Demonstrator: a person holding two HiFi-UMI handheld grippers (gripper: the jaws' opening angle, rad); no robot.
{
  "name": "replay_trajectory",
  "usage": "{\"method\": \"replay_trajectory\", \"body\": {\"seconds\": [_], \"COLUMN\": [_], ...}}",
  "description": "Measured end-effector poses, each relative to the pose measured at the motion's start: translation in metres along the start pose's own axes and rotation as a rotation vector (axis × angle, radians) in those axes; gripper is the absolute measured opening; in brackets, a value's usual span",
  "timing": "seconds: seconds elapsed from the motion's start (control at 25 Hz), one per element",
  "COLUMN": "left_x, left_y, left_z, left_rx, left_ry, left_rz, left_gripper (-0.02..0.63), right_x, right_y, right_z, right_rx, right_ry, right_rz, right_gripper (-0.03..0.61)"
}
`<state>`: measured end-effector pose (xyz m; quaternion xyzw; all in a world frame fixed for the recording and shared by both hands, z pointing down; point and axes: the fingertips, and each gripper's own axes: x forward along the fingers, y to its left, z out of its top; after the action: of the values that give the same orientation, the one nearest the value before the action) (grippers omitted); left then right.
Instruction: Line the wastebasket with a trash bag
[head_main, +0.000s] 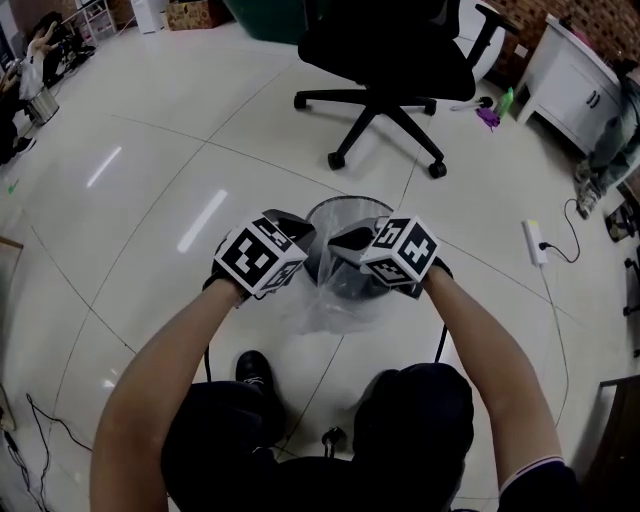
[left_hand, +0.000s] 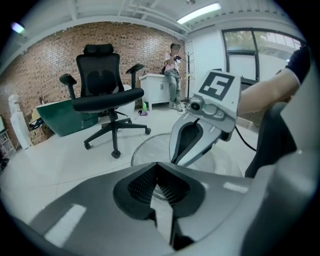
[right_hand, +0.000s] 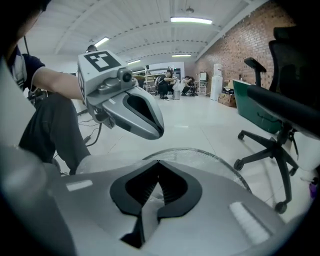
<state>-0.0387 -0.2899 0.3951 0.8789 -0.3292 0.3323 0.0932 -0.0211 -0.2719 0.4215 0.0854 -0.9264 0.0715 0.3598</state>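
Observation:
A round wire-mesh wastebasket (head_main: 350, 204) stands on the tiled floor just ahead of the person's knees. A clear trash bag (head_main: 328, 306) hangs crumpled over its near rim and down its front. Both grippers meet above that near rim, tips close together. In the head view, the left gripper (head_main: 307, 241) is on the left and the right gripper (head_main: 339, 246) is on the right. In the left gripper view its jaws (left_hand: 159, 176) are shut on a strip of the bag's film (left_hand: 162, 214). In the right gripper view the jaws (right_hand: 157, 175) are likewise shut on bag film (right_hand: 148, 210), with the basket's rim (right_hand: 221, 163) beyond.
A black office chair (head_main: 385, 58) stands on castors right behind the basket. A white cabinet (head_main: 572, 78) is at the far right, with a power strip (head_main: 535, 241) and its cable on the floor. The person's knees and a shoe (head_main: 252, 368) are close to the basket.

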Motion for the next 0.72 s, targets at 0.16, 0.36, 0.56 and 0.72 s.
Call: {"method": "replay_trajectory", "body": {"seconds": [0.16, 0.36, 0.56, 0.72], "left_x": [0.004, -0.002, -0.007, -0.007], "left_y": [0.010, 0.017, 0.017, 0.019], "left_z": [-0.010, -0.025, -0.036, -0.042], "left_rx": [-0.025, -0.062, -0.089, -0.104], "left_ry": [0.010, 0.021, 0.022, 0.022], "left_rz": [0.022, 0.039, 0.055, 0.069], "left_gripper": [0.011, 0.012, 0.011, 0.011], "right_x": [0.022, 0.044, 0.062, 0.075], "right_y": [-0.015, -0.028, -0.038, -0.047], "right_z": [-0.014, -0.027, -0.040, -0.040], "right_rx": [0.043, 0.073, 0.121, 0.153], "right_ry": [0.044, 0.086, 0.099, 0.106], "right_rz": [0.007, 0.018, 0.018, 0.002], "right_gripper": [0.003, 0.002, 0.002, 0.002]}}
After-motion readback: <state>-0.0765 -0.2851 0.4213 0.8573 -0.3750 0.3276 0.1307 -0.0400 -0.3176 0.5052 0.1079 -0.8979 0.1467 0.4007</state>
